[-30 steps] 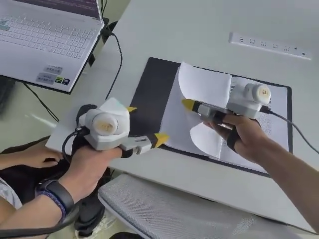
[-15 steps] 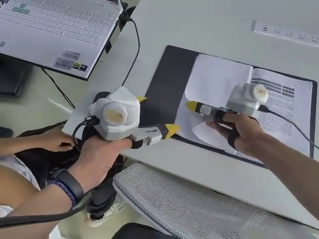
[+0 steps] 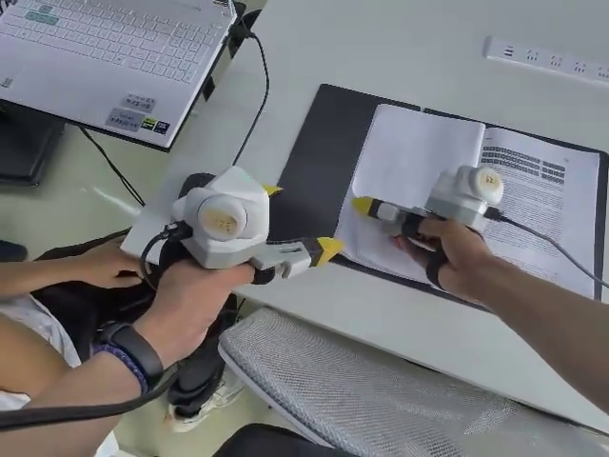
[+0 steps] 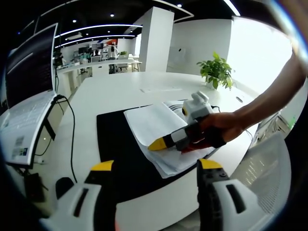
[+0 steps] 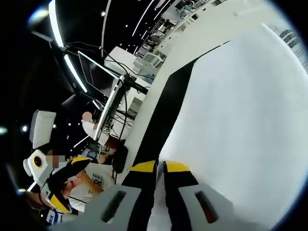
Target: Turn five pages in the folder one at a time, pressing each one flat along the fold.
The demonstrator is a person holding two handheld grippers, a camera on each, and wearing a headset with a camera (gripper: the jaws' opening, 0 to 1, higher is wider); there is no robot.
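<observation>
Left gripper (image 4: 156,166), grey with yellow-tipped jaws set wide apart, points over the white table (image 4: 110,91) at the open black folder (image 4: 115,139), where a hand (image 4: 216,132) holds the right gripper (image 4: 156,143), tips together on the top white paper page (image 4: 154,120); open silver laptop (image 4: 24,125) at left.

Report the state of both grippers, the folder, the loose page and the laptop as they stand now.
left gripper: open, holding nothing, short of the folder.
right gripper: shut on the page's edge.
folder: open, lying flat on the table.
page: lying left of the fold, nearly flat.
laptop: lid open.
</observation>
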